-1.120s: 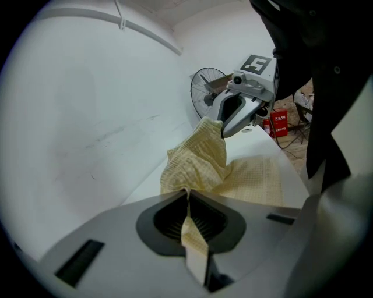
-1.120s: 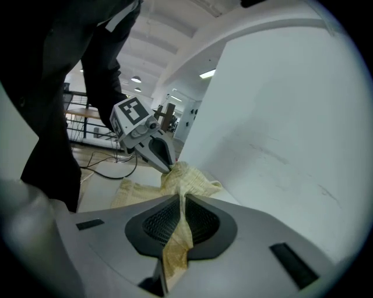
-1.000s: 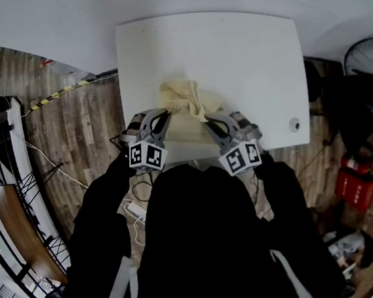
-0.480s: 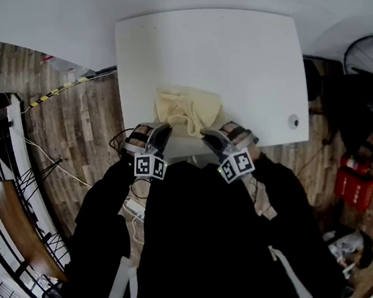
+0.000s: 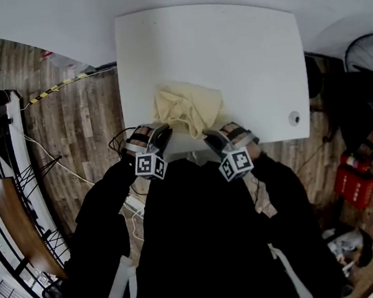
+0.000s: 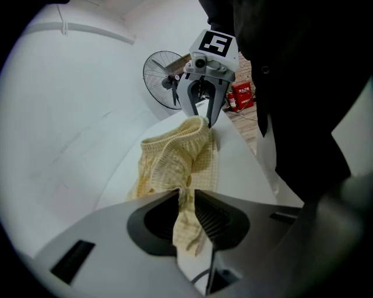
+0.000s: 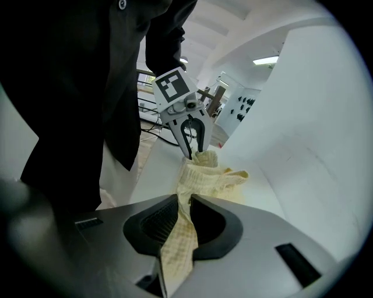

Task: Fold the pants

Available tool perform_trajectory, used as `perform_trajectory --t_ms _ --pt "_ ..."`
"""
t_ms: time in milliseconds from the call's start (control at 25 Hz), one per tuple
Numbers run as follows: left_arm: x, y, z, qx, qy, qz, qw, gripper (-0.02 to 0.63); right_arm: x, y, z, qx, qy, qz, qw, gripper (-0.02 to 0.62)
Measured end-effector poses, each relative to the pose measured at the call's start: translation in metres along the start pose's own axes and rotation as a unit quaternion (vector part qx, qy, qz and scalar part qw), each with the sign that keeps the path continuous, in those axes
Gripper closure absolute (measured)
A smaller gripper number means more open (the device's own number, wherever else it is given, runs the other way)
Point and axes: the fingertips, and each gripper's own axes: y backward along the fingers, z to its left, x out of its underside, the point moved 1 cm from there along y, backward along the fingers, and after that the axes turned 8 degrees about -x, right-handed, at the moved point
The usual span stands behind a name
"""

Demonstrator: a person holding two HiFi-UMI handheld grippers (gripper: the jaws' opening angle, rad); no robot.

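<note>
A white table (image 5: 243, 57) stands on a wooden floor (image 5: 76, 131); nearby are a fan (image 5: 367, 55) and a red crate (image 5: 355, 183).

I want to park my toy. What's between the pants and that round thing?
Just bare white table between the pants and the round thing; the head view shows it.

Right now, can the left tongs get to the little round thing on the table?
Probably not yet: the left tongs are clamped on the yellow pants, and the round thing sits near the table's right edge.

no readable text or labels anywhere.
</note>
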Motion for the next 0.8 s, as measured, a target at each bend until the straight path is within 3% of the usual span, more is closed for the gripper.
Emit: perform_trajectory --t_ms 200,520,680,800 --pt "-0.001 0.016 0.0 0.002 0.025 -0.007 0.9996 0.532 0.001 0.011 0.004 0.001 -0.026 -0.003 1.0 0.538" --pt "-0.036 0.04 0.047 -0.055 0.08 -0.049 0.9941 0.532 -0.033 0.042 -0.024 0.028 -0.086 -0.061 0.994 0.538" --pt "-0.052 0.046 0.081 -0.09 0.111 -0.063 0.9877 0.535 -0.045 0.067 -0.05 0.064 -0.136 -0.094 0.984 0.538" --pt "-0.061 0.048 0.106 -0.119 0.148 -0.067 0.9796 0.576 -0.055 0.087 -0.081 0.091 -0.191 -0.117 0.97 0.54"
